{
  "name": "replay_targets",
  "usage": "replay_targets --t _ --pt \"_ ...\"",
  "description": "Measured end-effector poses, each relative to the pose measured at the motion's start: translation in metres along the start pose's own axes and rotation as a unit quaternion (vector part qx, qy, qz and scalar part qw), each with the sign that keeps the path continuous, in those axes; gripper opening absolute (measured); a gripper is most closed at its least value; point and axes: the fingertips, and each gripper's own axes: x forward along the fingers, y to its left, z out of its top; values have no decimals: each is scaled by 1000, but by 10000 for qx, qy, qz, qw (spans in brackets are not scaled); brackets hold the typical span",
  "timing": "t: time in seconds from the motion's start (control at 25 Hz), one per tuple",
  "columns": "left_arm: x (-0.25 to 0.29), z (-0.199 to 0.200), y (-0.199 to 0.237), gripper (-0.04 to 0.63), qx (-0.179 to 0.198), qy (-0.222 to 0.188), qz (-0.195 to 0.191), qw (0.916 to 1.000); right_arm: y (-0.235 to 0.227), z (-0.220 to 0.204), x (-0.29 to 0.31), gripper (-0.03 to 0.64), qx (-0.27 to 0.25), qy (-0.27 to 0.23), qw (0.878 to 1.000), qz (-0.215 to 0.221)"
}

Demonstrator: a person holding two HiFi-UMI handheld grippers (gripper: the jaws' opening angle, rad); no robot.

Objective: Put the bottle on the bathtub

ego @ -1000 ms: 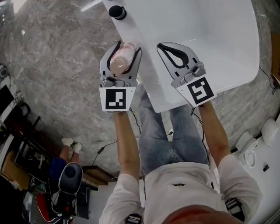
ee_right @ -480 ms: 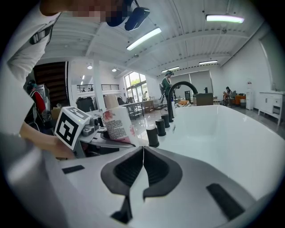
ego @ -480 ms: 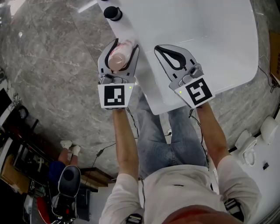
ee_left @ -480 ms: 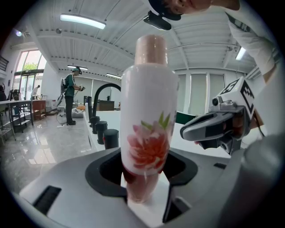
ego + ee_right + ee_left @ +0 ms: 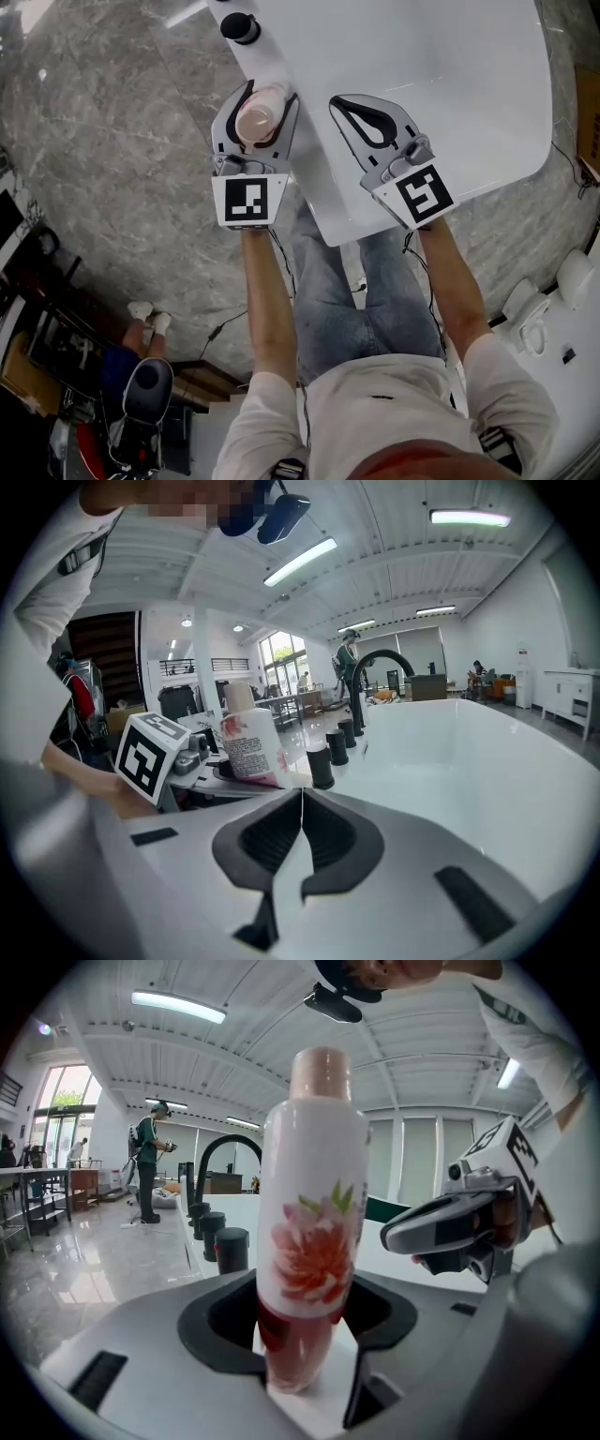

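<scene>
My left gripper (image 5: 267, 94) is clamped on the flowered bottle (image 5: 309, 1213), upright at the bathtub's (image 5: 450, 94) left rim. I can't tell whether its base touches. My right gripper (image 5: 298, 808), jaws together and empty, hangs over the tub's near edge.

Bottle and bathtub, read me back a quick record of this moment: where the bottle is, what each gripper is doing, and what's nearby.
bottle: white, pink flower print, pinkish cap, upright
held by: left gripper, jaws closed on its lower part
position: at the left rim of the bathtub; whether it rests on the rim is unclear
right gripper: shut, nothing between the jaws, over the tub edge
nearby: black knob further along the rim
</scene>
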Motion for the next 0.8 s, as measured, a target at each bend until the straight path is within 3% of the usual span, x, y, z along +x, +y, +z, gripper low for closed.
replay_targets --t 0.8 --pt "-6 -7 1 307 -42 25 224 9997 9 -4 -5 -5 -36 2 10000 20"
